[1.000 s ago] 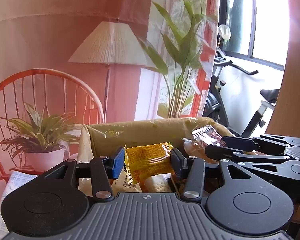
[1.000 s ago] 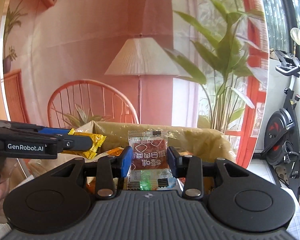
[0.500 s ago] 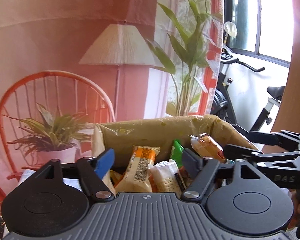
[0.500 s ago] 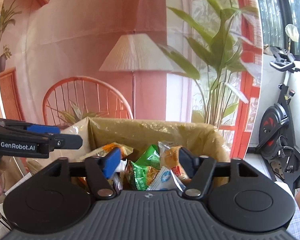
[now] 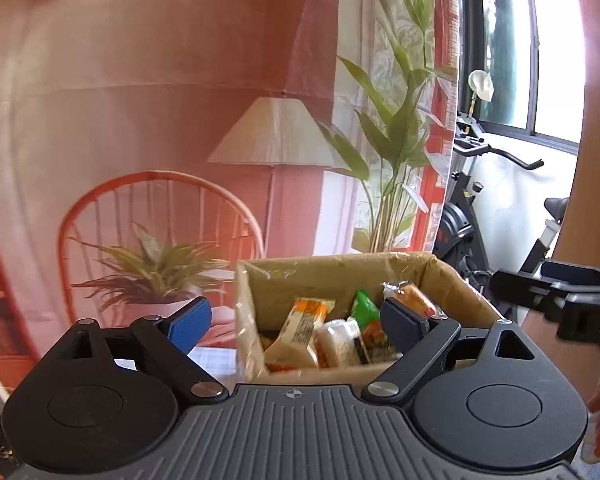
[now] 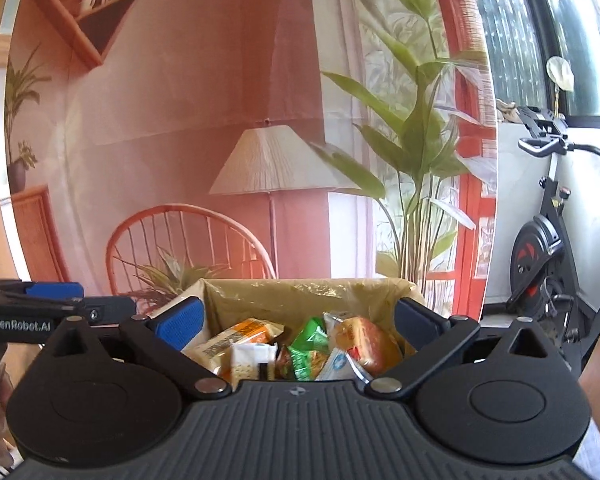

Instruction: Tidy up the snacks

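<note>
Snacks (image 6: 300, 350) lie heaped in a cardboard box (image 6: 300, 294) lined with clear plastic, as both hand-held grippers hang over its near side with nothing between their fingers. The left gripper (image 5: 296, 322) has its fingers still spreading, the blue-padded one (image 5: 190, 322) outside the box's left wall and the dark one (image 5: 404, 324) over the pile. The right gripper (image 6: 298, 320) is likewise opening wide, its fingers framing the box's whole mouth (no packet is gripped by either). In the box, an orange-and-white packet (image 5: 300, 332) leans against the left side, a green packet (image 6: 310, 344) stands near the middle, and a wrapped orange bun (image 6: 364, 340) rests toward the right. A white cracker packet (image 6: 250, 362) sits at the near edge. How the box stands on the counter cannot be made out; only a patch of checked cloth (image 5: 214, 360) shows beside it. Behind hangs a printed backdrop (image 6: 200, 140) of a lamp, chair and plants, with an exercise bike (image 6: 548, 240) to the right.
</note>
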`<state>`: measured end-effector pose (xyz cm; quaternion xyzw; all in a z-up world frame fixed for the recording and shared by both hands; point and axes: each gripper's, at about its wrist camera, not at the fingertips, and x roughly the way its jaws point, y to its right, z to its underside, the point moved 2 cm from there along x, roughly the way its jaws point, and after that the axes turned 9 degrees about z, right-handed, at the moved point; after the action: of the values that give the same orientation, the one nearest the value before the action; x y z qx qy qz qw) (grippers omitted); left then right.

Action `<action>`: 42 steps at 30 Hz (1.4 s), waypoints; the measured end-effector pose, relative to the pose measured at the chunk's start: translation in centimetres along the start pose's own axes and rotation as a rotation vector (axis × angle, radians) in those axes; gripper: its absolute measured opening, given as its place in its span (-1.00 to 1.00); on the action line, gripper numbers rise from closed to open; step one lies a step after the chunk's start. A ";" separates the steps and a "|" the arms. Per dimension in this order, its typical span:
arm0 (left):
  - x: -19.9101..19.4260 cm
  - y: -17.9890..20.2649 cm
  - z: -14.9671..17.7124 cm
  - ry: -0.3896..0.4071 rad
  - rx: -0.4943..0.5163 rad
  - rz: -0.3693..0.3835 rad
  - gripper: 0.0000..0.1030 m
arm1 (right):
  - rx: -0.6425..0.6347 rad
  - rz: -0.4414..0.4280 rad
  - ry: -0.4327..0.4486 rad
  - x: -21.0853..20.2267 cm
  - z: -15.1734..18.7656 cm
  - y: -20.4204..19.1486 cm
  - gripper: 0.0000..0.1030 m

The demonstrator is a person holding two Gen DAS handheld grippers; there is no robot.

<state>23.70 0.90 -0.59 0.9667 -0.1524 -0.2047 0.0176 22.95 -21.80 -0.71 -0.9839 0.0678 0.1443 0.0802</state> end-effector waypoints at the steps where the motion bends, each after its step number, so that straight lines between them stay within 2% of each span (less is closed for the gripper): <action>1: -0.7 0.2 0.2 0.000 0.004 -0.008 0.81 | 0.010 0.001 0.009 -0.8 0.1 0.0 1.00; 6: -4.6 0.9 1.4 0.012 0.018 -0.048 0.81 | 0.051 0.014 0.046 -4.6 0.5 -0.3 1.00; 11: -8.1 1.7 1.8 0.032 0.034 -0.071 0.81 | 0.069 0.027 0.047 -7.9 1.1 -0.8 1.00; 19: -12.9 3.0 2.0 0.081 0.043 -0.059 0.81 | 0.059 0.035 0.063 -12.7 1.8 -1.6 1.00; 30: -15.8 3.8 2.4 0.109 0.058 -0.095 0.81 | 0.062 0.039 0.095 -16.9 1.2 -2.4 1.00; 42: -16.1 3.6 2.8 0.114 0.052 -0.117 0.81 | 0.039 0.060 0.088 -17.4 1.4 -3.0 1.00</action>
<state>7.58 2.44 3.49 0.9842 -0.0994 -0.1458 -0.0109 6.54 -16.71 3.54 -0.9851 0.1036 0.1020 0.0920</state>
